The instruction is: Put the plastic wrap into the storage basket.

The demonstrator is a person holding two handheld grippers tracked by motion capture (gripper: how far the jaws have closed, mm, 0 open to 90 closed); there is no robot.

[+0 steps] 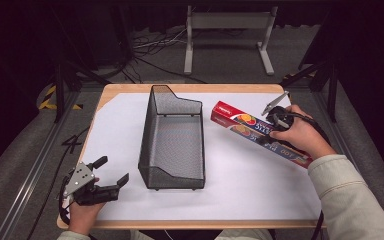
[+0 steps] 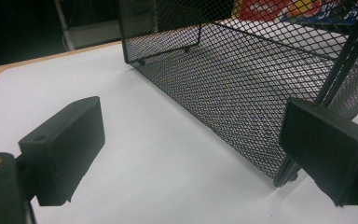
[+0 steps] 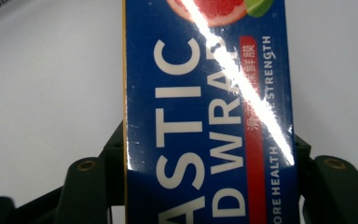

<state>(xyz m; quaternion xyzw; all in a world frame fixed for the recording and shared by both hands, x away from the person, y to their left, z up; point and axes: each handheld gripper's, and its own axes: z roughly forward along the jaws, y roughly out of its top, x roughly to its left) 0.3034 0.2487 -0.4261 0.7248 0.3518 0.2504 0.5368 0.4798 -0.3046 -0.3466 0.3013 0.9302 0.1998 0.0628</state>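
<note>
Black mesh basket (image 1: 172, 140) sits mid-worktop, your left tongs (image 1: 111, 172) gaping idle beside it, while your right tongs (image 1: 272, 131) straddle and seemingly clamp the plastic-wrap box (image 1: 240, 125); next, probably lift it into the basket.

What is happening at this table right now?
A person works with two hand-held grippers. The right gripper is shut on a long plastic wrap box lying on the white table, right of the black mesh basket. The left gripper hangs open near the basket's front left corner, holding nothing. The basket looks empty.
</note>
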